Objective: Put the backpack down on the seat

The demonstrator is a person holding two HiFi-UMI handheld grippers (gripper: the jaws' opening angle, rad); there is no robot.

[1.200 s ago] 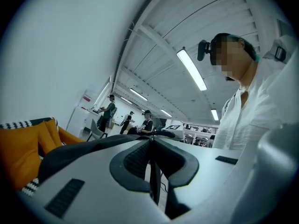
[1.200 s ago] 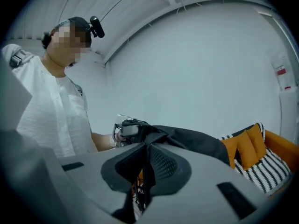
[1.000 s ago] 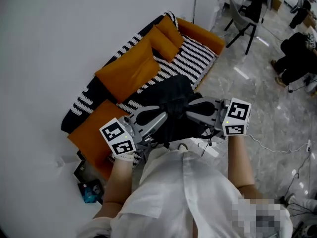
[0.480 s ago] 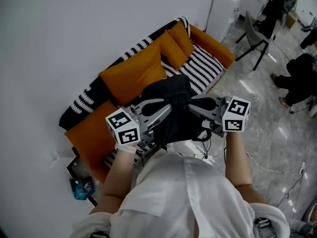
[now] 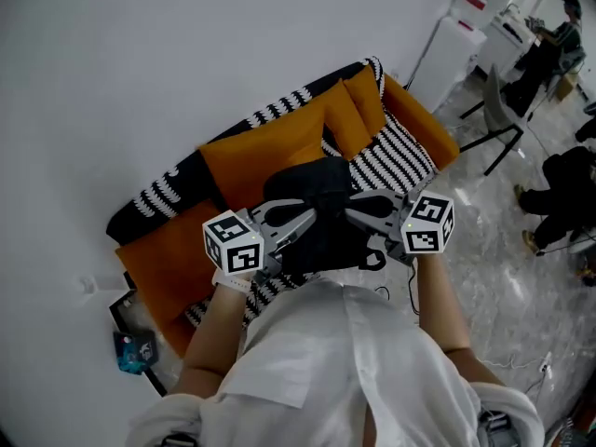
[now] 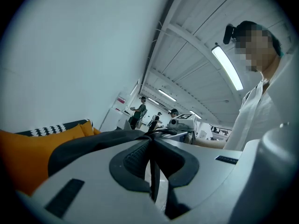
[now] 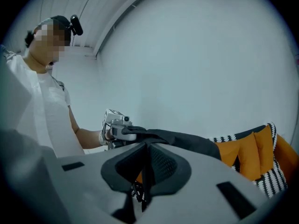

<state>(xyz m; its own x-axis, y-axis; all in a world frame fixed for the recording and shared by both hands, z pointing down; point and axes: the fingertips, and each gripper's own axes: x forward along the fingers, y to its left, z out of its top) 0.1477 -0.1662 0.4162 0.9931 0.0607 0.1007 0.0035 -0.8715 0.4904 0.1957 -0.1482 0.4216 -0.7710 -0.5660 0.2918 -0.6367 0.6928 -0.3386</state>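
Observation:
A black backpack (image 5: 321, 203) hangs between my two grippers, above the black-and-white striped seat (image 5: 400, 161) of a sofa with orange cushions (image 5: 261, 152). From the left, my left gripper (image 5: 310, 216) is shut on a black strap of the backpack (image 6: 93, 141). My right gripper (image 5: 353, 210) grips from the right, shut on another strap, with the pack's fabric (image 7: 187, 141) stretching away from it. Each gripper view shows the other gripper across the pack, the right gripper (image 6: 184, 120) and the left gripper (image 7: 117, 127). The pack's lower part is hidden behind the grippers.
The sofa stands against a white wall. An orange armrest (image 5: 163, 259) is at its near end, with small items (image 5: 130, 343) on the floor beside it. A white cabinet (image 5: 452, 49), a chair (image 5: 503, 110) and a seated person (image 5: 568, 189) are to the right.
The view has swung so the sofa now lies more squarely under the backpack. Both grippers keep their hold and have drifted slightly up and left.

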